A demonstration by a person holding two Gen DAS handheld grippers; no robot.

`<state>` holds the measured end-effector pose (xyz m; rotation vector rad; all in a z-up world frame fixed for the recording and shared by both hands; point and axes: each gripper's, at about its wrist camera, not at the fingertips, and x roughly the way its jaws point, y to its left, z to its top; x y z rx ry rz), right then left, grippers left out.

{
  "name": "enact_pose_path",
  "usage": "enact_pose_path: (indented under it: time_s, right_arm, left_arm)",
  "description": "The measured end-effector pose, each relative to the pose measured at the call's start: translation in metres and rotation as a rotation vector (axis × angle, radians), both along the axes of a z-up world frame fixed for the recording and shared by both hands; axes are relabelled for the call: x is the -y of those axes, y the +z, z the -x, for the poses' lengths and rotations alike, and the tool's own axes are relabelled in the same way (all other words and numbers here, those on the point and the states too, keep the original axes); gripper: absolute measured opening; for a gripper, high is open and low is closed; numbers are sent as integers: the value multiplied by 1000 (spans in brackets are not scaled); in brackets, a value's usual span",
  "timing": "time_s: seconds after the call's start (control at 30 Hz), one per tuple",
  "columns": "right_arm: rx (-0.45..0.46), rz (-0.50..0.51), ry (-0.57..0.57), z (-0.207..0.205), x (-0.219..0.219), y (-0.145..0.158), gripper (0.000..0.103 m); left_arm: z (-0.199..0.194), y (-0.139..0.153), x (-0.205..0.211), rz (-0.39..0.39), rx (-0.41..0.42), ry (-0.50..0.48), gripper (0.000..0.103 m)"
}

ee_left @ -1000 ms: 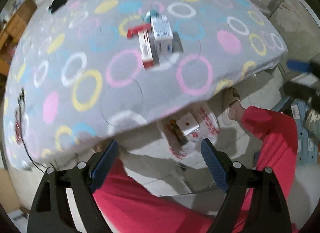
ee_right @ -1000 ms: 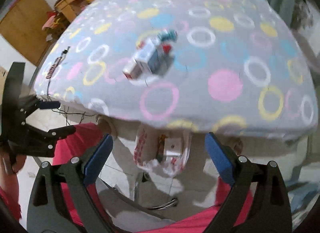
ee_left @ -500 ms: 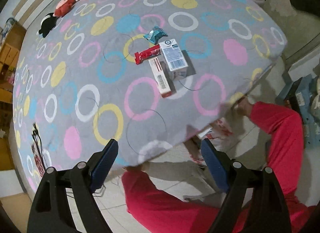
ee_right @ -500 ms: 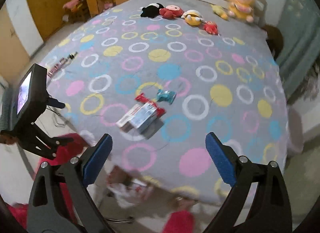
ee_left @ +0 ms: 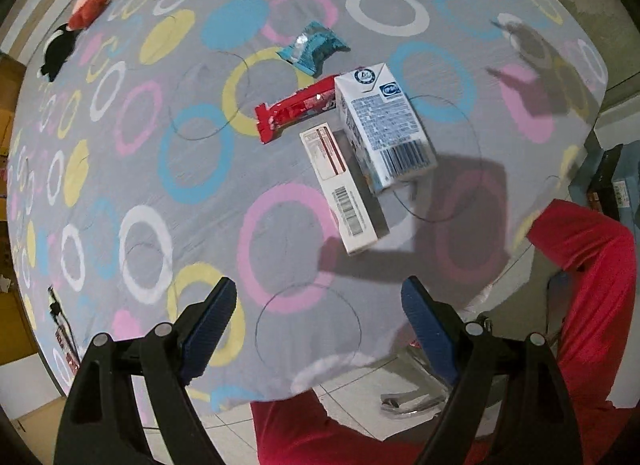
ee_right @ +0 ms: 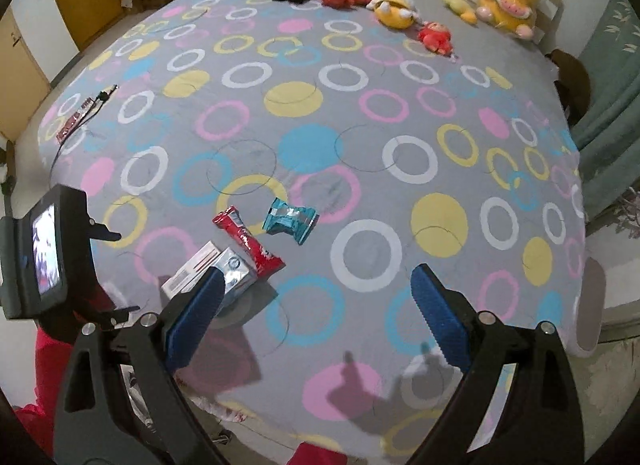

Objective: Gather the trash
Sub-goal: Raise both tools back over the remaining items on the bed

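A grey bed (ee_left: 120, 193) printed with coloured rings and dots is filling both views, and the trash is lying in a tight cluster near its front edge. Largest is a white and blue carton (ee_left: 384, 129) lying on its side, barcode end facing the left camera. Just beside it a slim white box (ee_left: 340, 189) with a red stripe and a barcode is lying lengthwise. A red wrapper (ee_left: 294, 109) is resting against the carton's far end, and a small teal wrapper (ee_left: 316, 47), crumpled and pinched in the middle, is sitting a little farther back, apart from the rest.

Plush toys (ee_right: 400, 9) are lining the bed's far end. A cable (ee_right: 86, 107) is trailing over the left edge. Red trousers (ee_left: 592, 289) are showing below the bed edge.

The left gripper (ee_left: 318, 321) is hanging nose-down over the bed's near edge, jaws spread wide with nothing between them. The right gripper (ee_right: 316, 321) is tilting steeply down, jaws also wide and empty; its left finger (ee_right: 196, 313) is covering part of the carton.
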<state>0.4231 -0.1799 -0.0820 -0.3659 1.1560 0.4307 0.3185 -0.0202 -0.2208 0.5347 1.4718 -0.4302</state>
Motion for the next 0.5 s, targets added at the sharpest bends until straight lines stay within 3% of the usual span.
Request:
enact_pose_path:
  time_s: [0.5]
  right_arm:
    - [-130, 7, 32, -57, -45, -92, 92]
  left_arm:
    - [-29, -41, -1, 23, -41, 19, 82]
